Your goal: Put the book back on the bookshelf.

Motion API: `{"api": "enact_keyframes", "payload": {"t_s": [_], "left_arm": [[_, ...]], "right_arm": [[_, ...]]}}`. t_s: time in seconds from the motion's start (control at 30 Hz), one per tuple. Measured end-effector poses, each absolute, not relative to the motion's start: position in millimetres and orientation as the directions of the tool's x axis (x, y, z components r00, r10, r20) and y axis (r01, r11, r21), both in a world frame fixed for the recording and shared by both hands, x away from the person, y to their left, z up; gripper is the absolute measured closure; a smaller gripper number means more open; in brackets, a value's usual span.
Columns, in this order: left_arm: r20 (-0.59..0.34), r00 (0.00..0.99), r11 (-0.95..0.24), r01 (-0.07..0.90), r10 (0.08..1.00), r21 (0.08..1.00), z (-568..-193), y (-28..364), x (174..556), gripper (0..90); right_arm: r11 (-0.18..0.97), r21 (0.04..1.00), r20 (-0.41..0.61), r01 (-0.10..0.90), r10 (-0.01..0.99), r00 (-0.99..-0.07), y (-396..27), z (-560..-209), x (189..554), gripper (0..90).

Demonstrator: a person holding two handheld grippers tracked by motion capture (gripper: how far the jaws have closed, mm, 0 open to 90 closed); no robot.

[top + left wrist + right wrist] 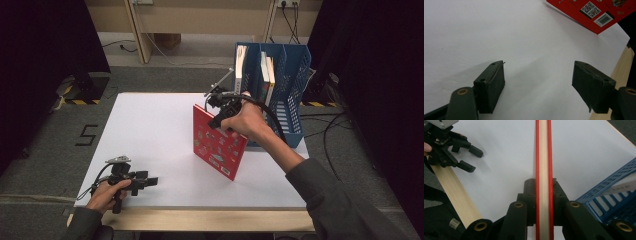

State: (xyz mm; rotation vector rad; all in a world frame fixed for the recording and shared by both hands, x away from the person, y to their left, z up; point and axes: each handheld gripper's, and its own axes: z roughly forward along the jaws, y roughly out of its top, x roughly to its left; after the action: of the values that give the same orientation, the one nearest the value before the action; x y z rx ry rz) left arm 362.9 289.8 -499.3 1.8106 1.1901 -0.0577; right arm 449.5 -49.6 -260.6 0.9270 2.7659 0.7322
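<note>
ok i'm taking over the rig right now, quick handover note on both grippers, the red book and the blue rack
Right gripper: shut on the red book, gripping its top edge; the book stands upright over the white table, just left of the blue rack.
Left gripper: open, nothing between its jaws, low over the table's near left edge.
Done: book picked up and upright; the rack already holds a few books.
Left: probably move the red book into a free slot of the rack, then let go.
</note>
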Motion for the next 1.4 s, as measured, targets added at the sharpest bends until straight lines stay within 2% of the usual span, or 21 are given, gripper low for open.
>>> {"api": "enact_keyframes", "payload": {"t_s": [0.43,0.9,1.03,1.4], "left_arm": [[-0.488,0.529,-0.092,0.738,0.695,0.668,-499.3,289.5,362.7,25.5],[-0.488,0.529,-0.093,0.739,0.695,0.668,-499.3,289.6,362.9,25.4],[-0.491,0.528,-0.091,0.739,0.692,0.667,-499.5,290.2,363.1,25.4],[-0.497,0.525,-0.088,0.743,0.691,0.664,-499.4,290.4,363.4,25.4]], "right_arm": [[0.708,0.45,0.015,0.544,0.603,-0.798,-41.5,-264.4,456.3,78.3],[0.685,0.446,0.095,0.576,0.603,-0.792,-47.1,-268.3,461.4,77.2],[0.682,0.464,0.08,0.565,0.603,-0.794,-53.2,-267.7,464.8,79.1],[0.587,0.567,0.155,0.577,0.613,-0.775,-96.3,-253.6,452.5,79.5]]}}
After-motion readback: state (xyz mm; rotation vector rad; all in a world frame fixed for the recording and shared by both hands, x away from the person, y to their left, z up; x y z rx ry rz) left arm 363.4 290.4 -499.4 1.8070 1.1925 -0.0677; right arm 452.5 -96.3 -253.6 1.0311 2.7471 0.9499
